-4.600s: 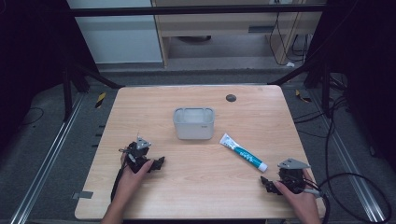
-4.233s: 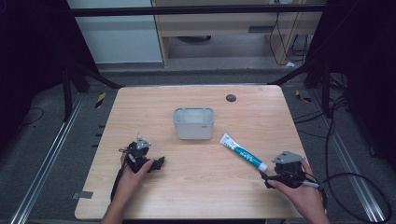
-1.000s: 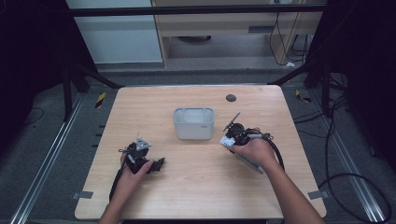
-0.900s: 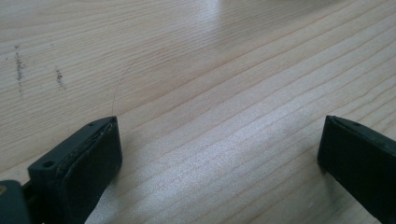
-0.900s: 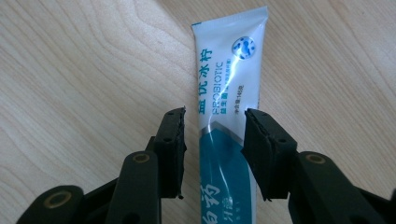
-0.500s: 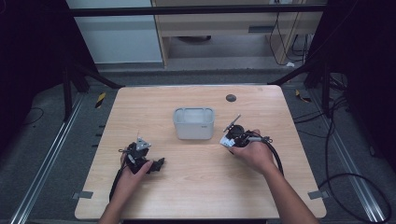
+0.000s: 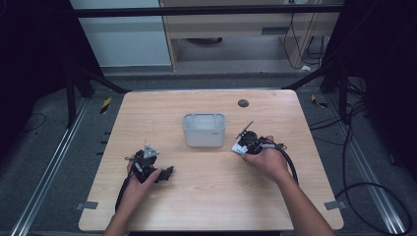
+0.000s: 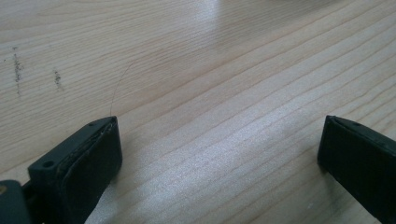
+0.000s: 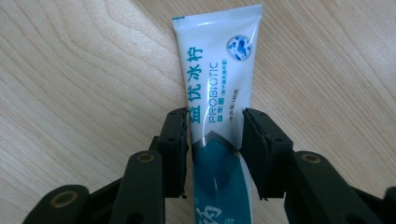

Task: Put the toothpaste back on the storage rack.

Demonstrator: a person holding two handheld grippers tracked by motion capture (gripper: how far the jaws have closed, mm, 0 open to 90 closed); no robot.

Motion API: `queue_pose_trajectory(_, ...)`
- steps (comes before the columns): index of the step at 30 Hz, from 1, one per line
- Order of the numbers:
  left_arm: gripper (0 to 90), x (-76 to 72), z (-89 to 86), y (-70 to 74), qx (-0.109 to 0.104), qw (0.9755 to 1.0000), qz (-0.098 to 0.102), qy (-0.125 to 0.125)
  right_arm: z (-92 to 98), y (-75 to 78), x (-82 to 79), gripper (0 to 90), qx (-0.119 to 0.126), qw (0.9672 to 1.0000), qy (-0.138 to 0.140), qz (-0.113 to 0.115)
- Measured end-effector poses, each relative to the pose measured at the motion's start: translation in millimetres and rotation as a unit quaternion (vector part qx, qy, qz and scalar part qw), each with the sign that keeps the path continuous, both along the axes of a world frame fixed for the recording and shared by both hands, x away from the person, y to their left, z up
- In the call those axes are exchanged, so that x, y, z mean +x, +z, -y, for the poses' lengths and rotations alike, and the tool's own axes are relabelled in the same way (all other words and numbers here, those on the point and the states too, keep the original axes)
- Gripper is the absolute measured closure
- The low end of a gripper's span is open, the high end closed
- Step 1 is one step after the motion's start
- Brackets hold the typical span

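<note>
A white and teal toothpaste tube (image 9: 219,74) lies flat on the wooden table (image 7: 206,196), its crimped white end (image 7: 239,147) pointing toward a box. My right gripper (image 9: 215,140) straddles the tube's middle. Its jaws have just been closing, and both pads touch the tube's sides. From above, the right gripper (image 7: 244,144) sits just right of the box, and the hand hides the rest of the tube. My left gripper (image 7: 166,173) rests at the table's front left. Its jaws (image 8: 219,140) stand wide open over bare wood.
A pale grey open box (image 7: 204,129) stands at the table's middle. A small dark round disc (image 7: 243,103) sits near the far edge. Cables trail from both grippers toward the front. Metal rails and dark floor flank the table.
The right hand has come from the front right corner up to the tube and set its jaws around it. Over the last second it barely shifted. The left hand has stayed put.
</note>
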State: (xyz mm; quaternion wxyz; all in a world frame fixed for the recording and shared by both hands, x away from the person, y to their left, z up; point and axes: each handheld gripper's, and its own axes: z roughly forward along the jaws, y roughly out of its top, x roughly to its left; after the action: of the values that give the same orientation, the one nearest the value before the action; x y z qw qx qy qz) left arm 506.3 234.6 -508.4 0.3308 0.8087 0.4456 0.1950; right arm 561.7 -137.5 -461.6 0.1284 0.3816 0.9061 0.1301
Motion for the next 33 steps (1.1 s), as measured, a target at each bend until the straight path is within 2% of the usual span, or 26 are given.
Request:
queue_pose_trajectory(13, 0.0, 0.1, 0.1, 0.0, 0.0, 1.0, 0.0, -0.001, 3.6, -3.8, 6.4, 67.2, 0.007, 0.9999, -0.012, -0.01)
queue_pose_trajectory(33, 0.0, 0.3, 0.6, -0.2, -0.002, 1.0, 0.001, 0.0, 8.6, -2.5, 6.9, 76.8, 0.01, 0.9999, -0.006, 0.003)
